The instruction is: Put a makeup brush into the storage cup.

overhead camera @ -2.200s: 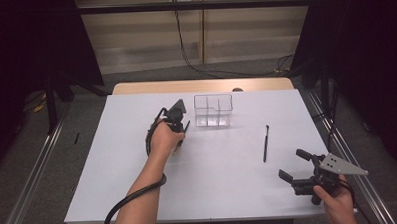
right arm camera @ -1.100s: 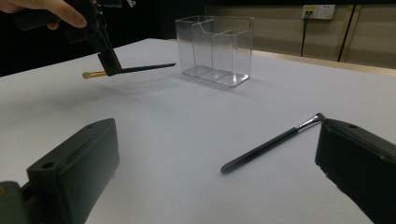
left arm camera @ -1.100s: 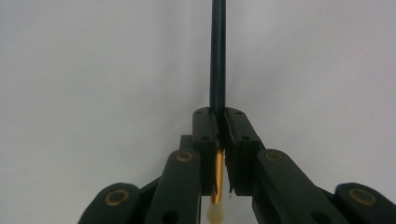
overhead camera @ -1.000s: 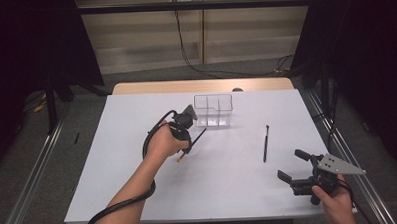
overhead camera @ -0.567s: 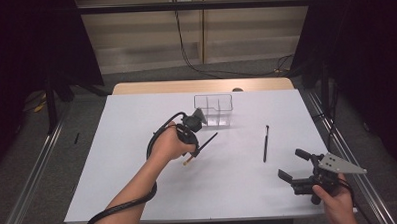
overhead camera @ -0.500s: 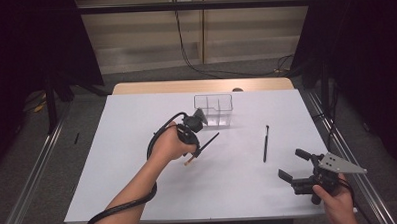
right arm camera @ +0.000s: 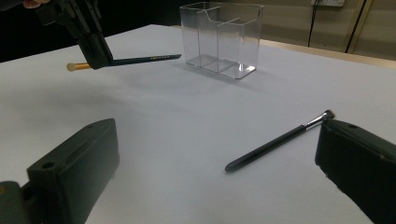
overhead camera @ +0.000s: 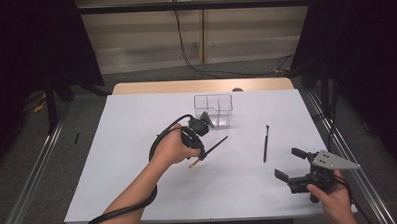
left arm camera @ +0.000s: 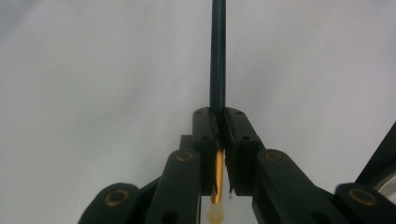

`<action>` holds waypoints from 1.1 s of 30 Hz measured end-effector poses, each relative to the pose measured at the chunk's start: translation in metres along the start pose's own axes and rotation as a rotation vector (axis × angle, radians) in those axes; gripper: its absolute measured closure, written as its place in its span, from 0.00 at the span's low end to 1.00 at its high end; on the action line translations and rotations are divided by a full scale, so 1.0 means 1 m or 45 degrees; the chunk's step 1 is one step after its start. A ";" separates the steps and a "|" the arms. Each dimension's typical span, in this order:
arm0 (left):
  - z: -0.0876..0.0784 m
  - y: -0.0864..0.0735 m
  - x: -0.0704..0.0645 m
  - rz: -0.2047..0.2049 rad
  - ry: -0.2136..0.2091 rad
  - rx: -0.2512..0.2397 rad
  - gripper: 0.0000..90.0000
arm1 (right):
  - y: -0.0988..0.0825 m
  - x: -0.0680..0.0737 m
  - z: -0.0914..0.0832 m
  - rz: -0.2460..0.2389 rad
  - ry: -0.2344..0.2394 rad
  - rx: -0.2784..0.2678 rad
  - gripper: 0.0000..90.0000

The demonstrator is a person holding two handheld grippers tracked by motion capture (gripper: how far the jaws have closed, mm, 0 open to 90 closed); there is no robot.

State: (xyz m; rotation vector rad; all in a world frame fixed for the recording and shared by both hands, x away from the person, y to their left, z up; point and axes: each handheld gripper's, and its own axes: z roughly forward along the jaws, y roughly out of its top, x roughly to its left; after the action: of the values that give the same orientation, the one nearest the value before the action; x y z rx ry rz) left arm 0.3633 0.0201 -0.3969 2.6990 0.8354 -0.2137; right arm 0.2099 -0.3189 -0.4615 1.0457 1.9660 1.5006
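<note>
My left gripper [overhead camera: 201, 153] is shut on a dark green pencil [overhead camera: 215, 145] with a gold ferrule and pale eraser, held level above the white table [overhead camera: 139, 184] in front of the clear box. In the left gripper view the pencil [left arm camera: 217, 60] runs straight out between the closed jaws, which clamp it near the gold ferrule. In the right gripper view the left gripper [right arm camera: 95, 51] carries the pencil [right arm camera: 144, 59] toward the clear compartment box [right arm camera: 222, 39]. My right gripper [overhead camera: 291, 164] stands open near the front right edge; a black makeup brush [right arm camera: 275, 140] lies ahead of it.
The clear box [overhead camera: 214, 110] with its compartments stands at the back middle of the table. The black brush [overhead camera: 265, 143] lies right of centre. Dark curtains flank the table and metal rails run along both sides. A cable trails from the left gripper along the forearm.
The left hand has lifted the pencil off the table and carried it right and slightly toward the near edge. The right gripper has stayed put.
</note>
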 end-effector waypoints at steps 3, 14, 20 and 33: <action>0.000 0.000 -0.003 0.005 -0.001 0.000 0.93 | 0.004 0.000 0.001 -0.006 0.003 0.003 0.00; -0.001 0.002 -0.010 0.035 -0.010 0.001 0.93 | 0.016 -0.001 0.008 -0.044 0.024 0.061 0.00; 0.000 0.002 -0.010 0.051 -0.018 0.005 0.93 | 0.025 -0.001 0.018 -0.061 0.062 0.111 0.00; -0.002 0.004 -0.013 0.056 -0.041 -0.010 0.93 | 0.046 0.004 0.040 -0.049 0.106 0.023 0.00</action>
State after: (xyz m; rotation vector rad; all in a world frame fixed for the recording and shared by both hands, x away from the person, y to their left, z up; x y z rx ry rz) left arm 0.3551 0.0111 -0.3916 2.6960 0.7655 -0.2424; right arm 0.2503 -0.2857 -0.4298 0.9615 2.0483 1.5311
